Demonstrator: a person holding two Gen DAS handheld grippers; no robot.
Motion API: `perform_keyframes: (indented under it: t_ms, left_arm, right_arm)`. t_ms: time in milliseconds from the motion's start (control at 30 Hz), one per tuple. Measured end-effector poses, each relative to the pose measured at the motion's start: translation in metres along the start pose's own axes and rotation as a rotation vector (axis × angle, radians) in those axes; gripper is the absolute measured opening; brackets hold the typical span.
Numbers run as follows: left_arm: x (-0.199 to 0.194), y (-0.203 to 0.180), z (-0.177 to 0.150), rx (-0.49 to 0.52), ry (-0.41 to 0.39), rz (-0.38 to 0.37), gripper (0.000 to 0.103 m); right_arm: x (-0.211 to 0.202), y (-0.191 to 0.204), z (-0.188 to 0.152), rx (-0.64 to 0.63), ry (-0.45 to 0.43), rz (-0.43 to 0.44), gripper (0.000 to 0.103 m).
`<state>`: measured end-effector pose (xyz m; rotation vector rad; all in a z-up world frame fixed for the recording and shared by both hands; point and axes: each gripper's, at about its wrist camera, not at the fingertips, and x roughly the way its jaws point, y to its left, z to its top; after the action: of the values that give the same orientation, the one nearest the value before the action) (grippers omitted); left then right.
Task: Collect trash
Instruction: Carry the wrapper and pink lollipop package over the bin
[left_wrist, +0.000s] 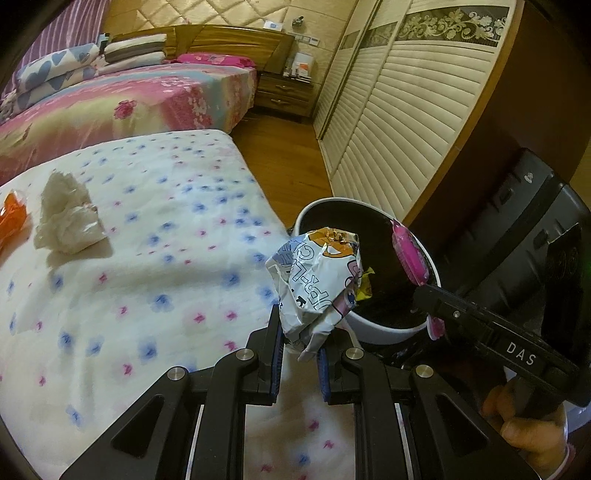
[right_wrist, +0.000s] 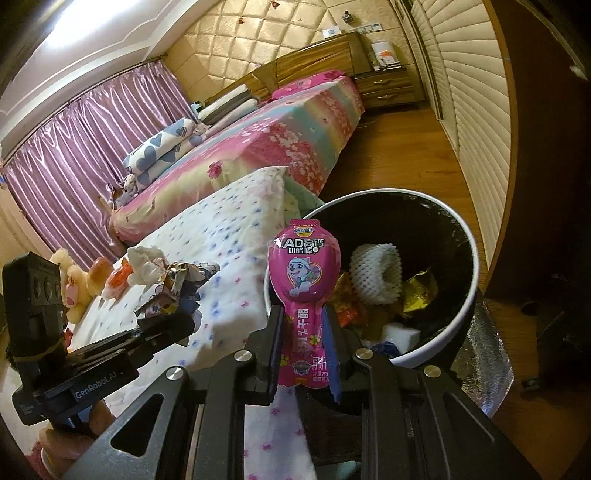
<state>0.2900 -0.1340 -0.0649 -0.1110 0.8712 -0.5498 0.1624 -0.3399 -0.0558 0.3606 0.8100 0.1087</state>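
Black fingers of the left gripper (left_wrist: 301, 352) clenched on a crumpled white printed foil wrapper (left_wrist: 317, 280), held just at the near rim of the round white trash bin with black liner (left_wrist: 384, 328). Right gripper (right_wrist: 304, 345) fingers clamped on a flat pink snack pouch with cartoon dog print (right_wrist: 301, 295), upright, also at the bin's near edge. Bin already holds a white foam net sleeve (right_wrist: 375, 275), gold wrappers and other scraps. Bin sits on the floor, just beside the white bed sheet with blue and pink flowers (left_wrist: 147, 277). Crumpled white tissue wad (left_wrist: 66, 218) and an orange wrapper (left_wrist: 11, 218) lie on the bed, uncollected. Step in hand: carrying both pieces to the bin. Next likely needs both pieces over the opening, then fingers released; the light wrappers may cling or miss.
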Motion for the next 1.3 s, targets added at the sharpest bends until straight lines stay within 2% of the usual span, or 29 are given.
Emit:
perform_keyframes:
  t_ms: [667, 1300]
  left_arm:
    - [0.022, -0.029, 0.018, 0.064, 0.013, -0.013, 0.014]
    - [0.03, -0.035, 0.03, 0.079, 0.005, -0.009, 0.014]
  right_arm:
    - [-0.005, -0.022, 0.009, 0.033, -0.02, -0.039, 0.021]
    - [0.0, -0.034, 0.017, 0.046, -0.02, -0.052, 0.021]
